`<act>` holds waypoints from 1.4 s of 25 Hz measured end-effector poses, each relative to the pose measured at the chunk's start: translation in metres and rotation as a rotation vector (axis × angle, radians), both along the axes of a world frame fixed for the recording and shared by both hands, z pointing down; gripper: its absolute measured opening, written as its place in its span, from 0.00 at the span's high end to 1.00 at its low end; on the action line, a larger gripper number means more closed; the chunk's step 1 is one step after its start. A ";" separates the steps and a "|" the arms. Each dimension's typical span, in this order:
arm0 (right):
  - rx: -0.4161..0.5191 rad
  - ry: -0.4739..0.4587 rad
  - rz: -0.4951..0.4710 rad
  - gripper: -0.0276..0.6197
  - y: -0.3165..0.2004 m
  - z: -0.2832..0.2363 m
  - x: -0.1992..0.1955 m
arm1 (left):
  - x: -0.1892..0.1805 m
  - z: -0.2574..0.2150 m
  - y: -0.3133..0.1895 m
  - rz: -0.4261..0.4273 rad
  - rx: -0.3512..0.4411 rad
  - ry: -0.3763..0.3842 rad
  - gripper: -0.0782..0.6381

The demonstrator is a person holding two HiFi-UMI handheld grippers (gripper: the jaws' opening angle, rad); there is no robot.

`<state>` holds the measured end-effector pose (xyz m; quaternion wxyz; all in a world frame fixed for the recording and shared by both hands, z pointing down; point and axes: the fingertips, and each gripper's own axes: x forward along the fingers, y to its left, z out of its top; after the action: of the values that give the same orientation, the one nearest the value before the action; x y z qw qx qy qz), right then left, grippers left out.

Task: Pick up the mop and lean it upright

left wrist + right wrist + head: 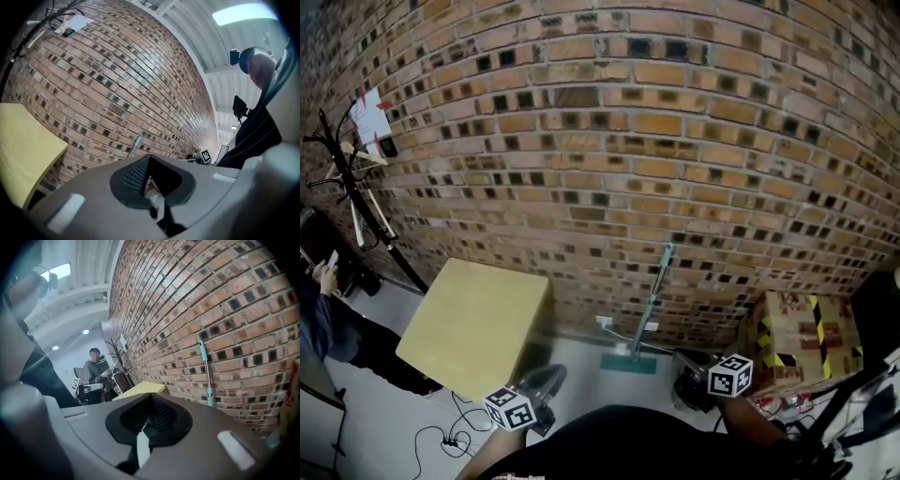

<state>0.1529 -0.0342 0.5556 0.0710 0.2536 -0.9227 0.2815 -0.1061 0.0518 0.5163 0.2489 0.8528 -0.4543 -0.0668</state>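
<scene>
The mop (654,298) stands upright against the brick wall, its teal handle tilted slightly and its flat teal head (628,364) on the floor. The handle also shows in the left gripper view (135,145) and the right gripper view (205,376). Both grippers are low in the head view, apart from the mop. My left gripper (551,375) (149,158) is to the mop's left, jaws together with nothing in them. My right gripper (682,359) (151,395) is to its right, shut and empty.
A yellow square table (473,323) stands left of the mop. A cardboard box (797,342) with yellow-black tape sits at the right. A coat rack (356,197) and a seated person (328,319) are far left. Cables and a power strip (450,439) lie on the floor.
</scene>
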 end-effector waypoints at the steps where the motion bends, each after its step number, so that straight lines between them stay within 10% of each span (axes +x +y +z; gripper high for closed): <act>1: -0.004 -0.004 0.000 0.94 -0.008 0.001 0.004 | 0.007 0.000 -0.008 0.008 -0.005 -0.007 0.90; 23: -0.018 0.113 0.323 0.89 -0.190 0.016 -0.030 | -0.033 0.039 -0.225 0.370 -0.030 0.021 0.90; 35: 0.019 0.299 0.236 0.77 -0.287 0.071 -0.024 | -0.037 0.041 -0.255 0.177 -0.055 0.009 0.90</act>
<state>0.1289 -0.3215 0.6267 0.1714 0.3998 -0.8683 0.2383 -0.1428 -0.2032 0.5576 0.2792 0.8822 -0.3774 -0.0361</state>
